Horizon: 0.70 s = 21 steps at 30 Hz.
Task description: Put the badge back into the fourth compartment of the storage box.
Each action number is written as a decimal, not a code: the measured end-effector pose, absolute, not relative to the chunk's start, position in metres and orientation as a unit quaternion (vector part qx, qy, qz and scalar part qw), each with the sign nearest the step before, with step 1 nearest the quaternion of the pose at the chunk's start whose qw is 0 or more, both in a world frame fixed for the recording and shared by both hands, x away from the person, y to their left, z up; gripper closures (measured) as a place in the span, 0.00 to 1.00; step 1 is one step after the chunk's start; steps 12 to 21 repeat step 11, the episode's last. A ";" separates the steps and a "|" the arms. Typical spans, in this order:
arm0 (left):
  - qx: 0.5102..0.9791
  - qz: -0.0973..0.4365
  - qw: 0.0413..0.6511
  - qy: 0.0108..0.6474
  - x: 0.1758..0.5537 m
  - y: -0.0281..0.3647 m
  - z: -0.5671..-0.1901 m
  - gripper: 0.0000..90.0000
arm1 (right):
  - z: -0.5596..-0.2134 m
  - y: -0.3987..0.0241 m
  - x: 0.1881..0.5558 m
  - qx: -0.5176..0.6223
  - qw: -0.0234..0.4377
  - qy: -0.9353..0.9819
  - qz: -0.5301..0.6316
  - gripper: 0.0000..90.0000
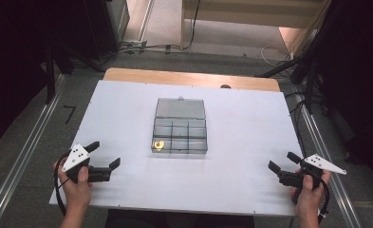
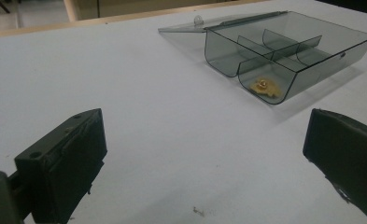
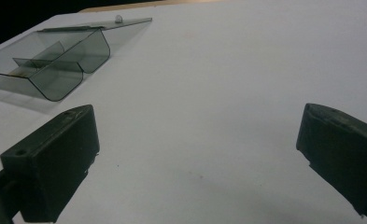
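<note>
A clear smoky plastic compartment box (image 1: 180,131), lid open, sits mid-table with a small yellow piece (image 1: 159,144) in its near-left cell, looking light, rigid and slick, best gripped by its walls, while left gripper (image 1: 103,156) and right gripper (image 1: 282,161) wait well apart, jaws spread and empty

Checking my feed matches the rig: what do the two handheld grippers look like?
Left gripper and right gripper match: black bodies, two blocky black jaws, and a white three-cornered plate with dark dots on top. A black cable loops from each. The forearms look bare, no sleeves visible.
</note>
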<state>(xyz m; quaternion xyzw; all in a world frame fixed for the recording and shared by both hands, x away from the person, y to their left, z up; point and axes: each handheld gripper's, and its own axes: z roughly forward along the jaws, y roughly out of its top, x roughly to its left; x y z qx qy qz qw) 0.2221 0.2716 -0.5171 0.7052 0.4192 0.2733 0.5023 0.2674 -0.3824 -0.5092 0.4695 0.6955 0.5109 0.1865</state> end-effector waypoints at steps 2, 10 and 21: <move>0.705 0.273 0.501 0.420 0.222 0.271 -0.517 0.00 | -0.510 -0.381 0.268 0.469 0.188 0.699 0.506 0.00; 0.707 0.274 0.500 0.419 0.222 0.270 -0.517 0.00 | -0.511 -0.382 0.269 0.474 0.182 0.694 0.511 0.00; 0.707 0.274 0.499 0.419 0.222 0.270 -0.517 0.00 | -0.511 -0.381 0.270 0.476 0.180 0.694 0.509 0.00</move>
